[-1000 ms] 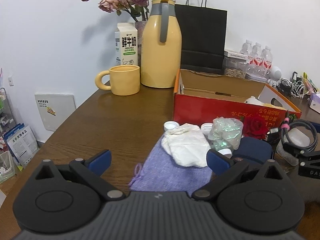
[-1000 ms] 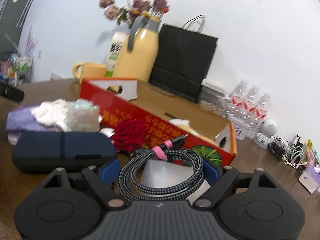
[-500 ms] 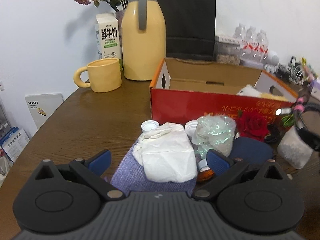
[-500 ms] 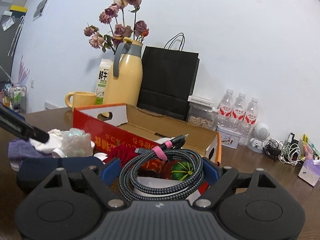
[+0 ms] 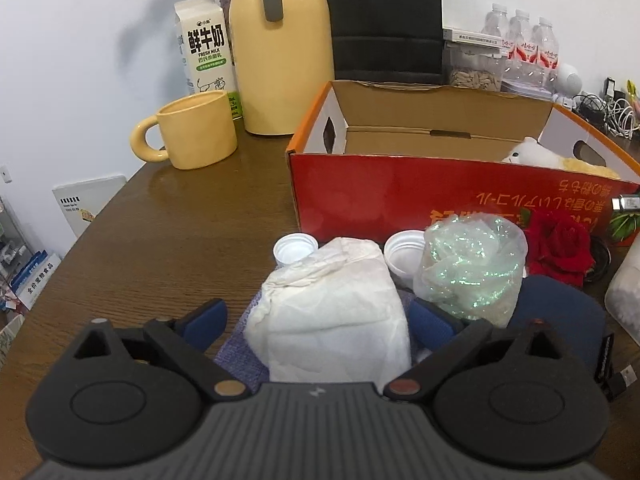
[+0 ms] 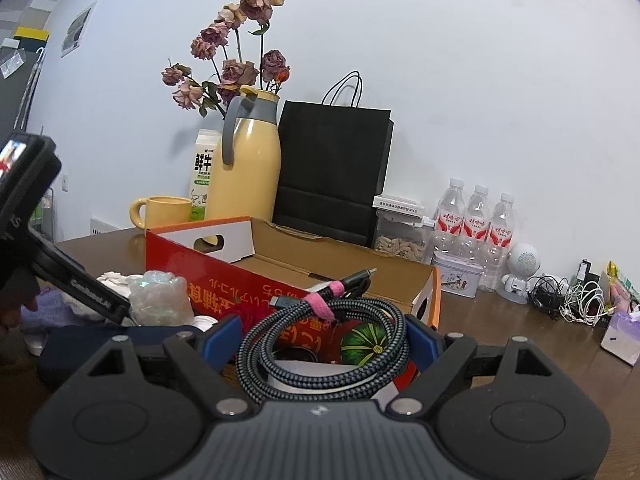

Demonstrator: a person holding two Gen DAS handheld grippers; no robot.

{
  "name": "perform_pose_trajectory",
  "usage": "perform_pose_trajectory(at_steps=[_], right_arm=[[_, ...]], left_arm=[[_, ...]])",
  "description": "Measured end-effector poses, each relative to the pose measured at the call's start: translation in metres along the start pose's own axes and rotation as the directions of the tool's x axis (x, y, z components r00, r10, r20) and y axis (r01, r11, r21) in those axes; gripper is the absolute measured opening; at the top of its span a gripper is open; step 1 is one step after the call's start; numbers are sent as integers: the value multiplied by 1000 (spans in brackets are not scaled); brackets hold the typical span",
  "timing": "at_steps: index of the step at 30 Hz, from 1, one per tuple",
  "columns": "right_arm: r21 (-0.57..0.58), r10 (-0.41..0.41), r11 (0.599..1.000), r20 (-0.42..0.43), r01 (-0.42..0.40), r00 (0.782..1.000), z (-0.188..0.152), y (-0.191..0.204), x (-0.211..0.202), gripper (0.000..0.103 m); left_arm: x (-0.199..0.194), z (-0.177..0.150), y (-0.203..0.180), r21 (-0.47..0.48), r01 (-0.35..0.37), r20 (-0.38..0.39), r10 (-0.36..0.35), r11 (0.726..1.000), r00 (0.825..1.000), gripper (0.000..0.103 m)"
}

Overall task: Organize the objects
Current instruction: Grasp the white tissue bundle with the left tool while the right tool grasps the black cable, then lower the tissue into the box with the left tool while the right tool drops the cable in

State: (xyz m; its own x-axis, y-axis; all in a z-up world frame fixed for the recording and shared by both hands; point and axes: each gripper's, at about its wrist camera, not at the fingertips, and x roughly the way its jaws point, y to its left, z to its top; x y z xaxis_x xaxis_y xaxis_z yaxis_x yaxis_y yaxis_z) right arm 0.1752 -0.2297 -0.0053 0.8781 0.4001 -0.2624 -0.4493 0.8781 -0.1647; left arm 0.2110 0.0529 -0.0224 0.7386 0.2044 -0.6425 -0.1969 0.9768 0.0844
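The left gripper (image 5: 316, 326) pointed down at a white folded cloth (image 5: 332, 312) that lay on a purple knitted cloth (image 5: 240, 354) on the wooden table (image 5: 160, 248). Its jaws were closing, with the white cloth between them; the right pad was just beside the cloth and the left pad was apart from it. A crinkled plastic bag (image 5: 472, 272) and two white caps stood near, in front of the red cardboard box (image 5: 400, 196).

The right gripper (image 6: 324, 344) held a coiled braided cable (image 6: 320, 344), tied with a pink strap (image 6: 326, 294), between its blue pads, above the table and near the box corner. A yellow mug (image 5: 196, 130) stood well apart, beside a yellow jug (image 5: 280, 48).
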Motion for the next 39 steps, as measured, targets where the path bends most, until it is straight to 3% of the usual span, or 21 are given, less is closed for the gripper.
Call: perform_pose_trajectory(at_steps=[3, 5, 26, 39], right_arm=[[7, 3, 1000, 0, -3, 1000, 0, -1, 0, 85], [11, 5, 1000, -2, -5, 1000, 0, -1, 1, 85], [10, -4, 1000, 29, 4, 1000, 2, 0, -3, 85], [-17, 28, 999, 77, -27, 997, 49, 14, 14, 85]], left_arm=[[-3, -1, -2, 7, 13, 15, -13, 1000, 1000, 77], [-6, -1, -4, 13, 13, 28, -14, 1000, 1000, 74], [-55, 2, 7, -17, 35, 157, -32, 999, 987, 73], [-68, 58, -8, 43, 115, 306, -122, 992, 944, 74]])
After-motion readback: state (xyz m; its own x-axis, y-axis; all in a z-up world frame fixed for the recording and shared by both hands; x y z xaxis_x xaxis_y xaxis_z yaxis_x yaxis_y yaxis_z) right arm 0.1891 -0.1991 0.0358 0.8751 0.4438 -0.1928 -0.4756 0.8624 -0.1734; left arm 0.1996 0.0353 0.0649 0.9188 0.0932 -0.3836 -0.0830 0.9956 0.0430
